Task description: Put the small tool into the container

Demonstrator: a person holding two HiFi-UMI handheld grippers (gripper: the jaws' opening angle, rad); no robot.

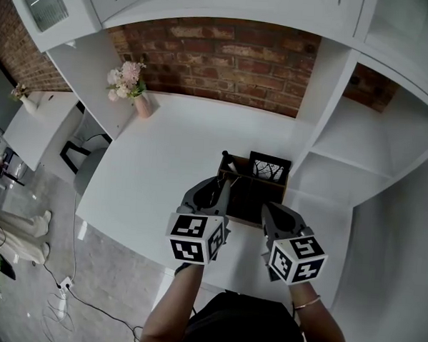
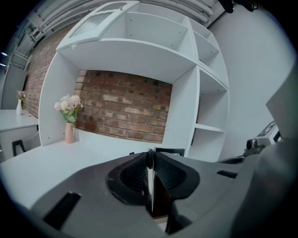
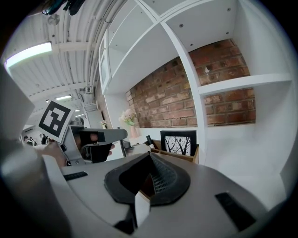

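Observation:
A wooden container with dark compartments stands on the white desk, a framed tree picture at its back. My left gripper hangs over its left side. Its jaws are closed on a thin metal small tool, which points down beside the box; a pale strip shows between the pads. A dark handle sticks up from the container's far left corner. My right gripper hovers at the container's near right, shut, with nothing between its jaws.
A pink vase of flowers stands at the desk's back left by the brick wall. White shelf compartments rise right of the container. A chair sits left of the desk; cables lie on the floor.

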